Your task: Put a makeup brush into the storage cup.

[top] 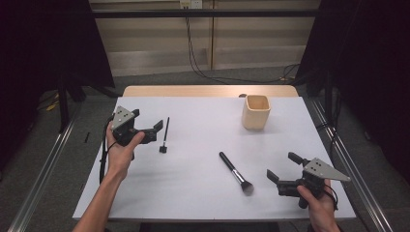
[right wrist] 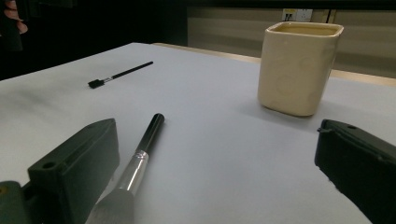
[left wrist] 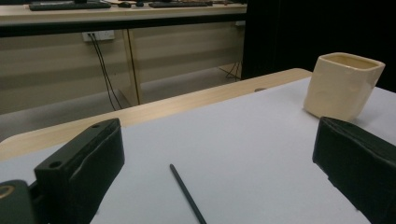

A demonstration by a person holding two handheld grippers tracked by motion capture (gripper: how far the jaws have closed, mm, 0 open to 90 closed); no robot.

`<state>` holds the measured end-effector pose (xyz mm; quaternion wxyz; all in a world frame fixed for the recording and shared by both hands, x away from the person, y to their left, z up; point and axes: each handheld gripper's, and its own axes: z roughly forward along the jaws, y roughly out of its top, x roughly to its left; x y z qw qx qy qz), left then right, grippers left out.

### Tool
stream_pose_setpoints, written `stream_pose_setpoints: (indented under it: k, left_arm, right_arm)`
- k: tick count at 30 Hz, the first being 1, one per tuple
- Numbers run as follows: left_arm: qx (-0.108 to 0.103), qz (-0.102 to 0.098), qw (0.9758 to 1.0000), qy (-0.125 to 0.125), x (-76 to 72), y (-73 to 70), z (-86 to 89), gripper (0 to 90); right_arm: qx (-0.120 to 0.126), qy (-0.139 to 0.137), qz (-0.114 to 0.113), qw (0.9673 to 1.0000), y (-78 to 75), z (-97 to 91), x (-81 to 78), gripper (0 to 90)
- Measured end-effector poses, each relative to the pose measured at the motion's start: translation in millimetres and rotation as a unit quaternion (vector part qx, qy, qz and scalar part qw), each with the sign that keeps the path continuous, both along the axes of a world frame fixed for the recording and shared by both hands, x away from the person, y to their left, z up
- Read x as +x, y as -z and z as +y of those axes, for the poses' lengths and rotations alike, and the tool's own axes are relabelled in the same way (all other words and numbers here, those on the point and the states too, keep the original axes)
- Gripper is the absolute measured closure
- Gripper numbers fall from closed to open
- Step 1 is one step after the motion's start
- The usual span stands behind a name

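Observation:
A thin black brush [top: 166, 135] lies on the white table [top: 203, 193] just right of my left gripper [top: 147, 121], which is open and holds nothing. In the left gripper view its handle [left wrist: 187, 193] runs up between the open jaws of that gripper [left wrist: 215, 140]. A thicker brush [top: 235, 172] with a black handle, silver ferrule and soft head lies near the front centre. My right gripper [top: 283, 166] stands open to its right. In the right gripper view that brush [right wrist: 140, 158] lies beside the left jaw of the open gripper [right wrist: 217, 135]. A cream square cup [top: 256, 111] stands upright at the back right.
The cup [left wrist: 343, 86] sits ahead and right of the left gripper and straight ahead of the right one [right wrist: 299, 67]. A wooden strip [top: 208, 91] borders the table's far edge. Dark curtains hang at both sides and cables run on the floor behind.

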<state>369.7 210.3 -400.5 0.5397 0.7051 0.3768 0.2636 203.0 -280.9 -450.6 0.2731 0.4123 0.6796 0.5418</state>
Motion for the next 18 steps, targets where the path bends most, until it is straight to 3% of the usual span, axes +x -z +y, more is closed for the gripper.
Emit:
stream_pose_setpoints:
  k: [4,6,12,18]
  left_arm:
    - [0.006,-0.006,1.0,0.003,7.5,-2.1,-2.2,1.9]
    - [-0.004,-0.011,0.9999,0.001,10.8,-2.9,-2.8,2.0]
    - [0.007,0.006,0.9999,-0.007,23.6,-7.5,-6.1,2.4]
    - [0.016,0.006,0.9998,-0.012,34.5,-9.1,-10.6,2.7]
  right_arm:
    - [-0.001,-0.001,-0.001,1.0,0.2,0.4,0.5,0.0]
    - [-0.002,-0.001,-0.001,1.0,0.2,0.6,0.5,0.0]
    - [-0.002,-0.001,0.0,1.0,0.5,0.5,0.7,0.0]
    - [0.0,0.001,0.002,1.0,0.4,0.2,0.3,0.0]
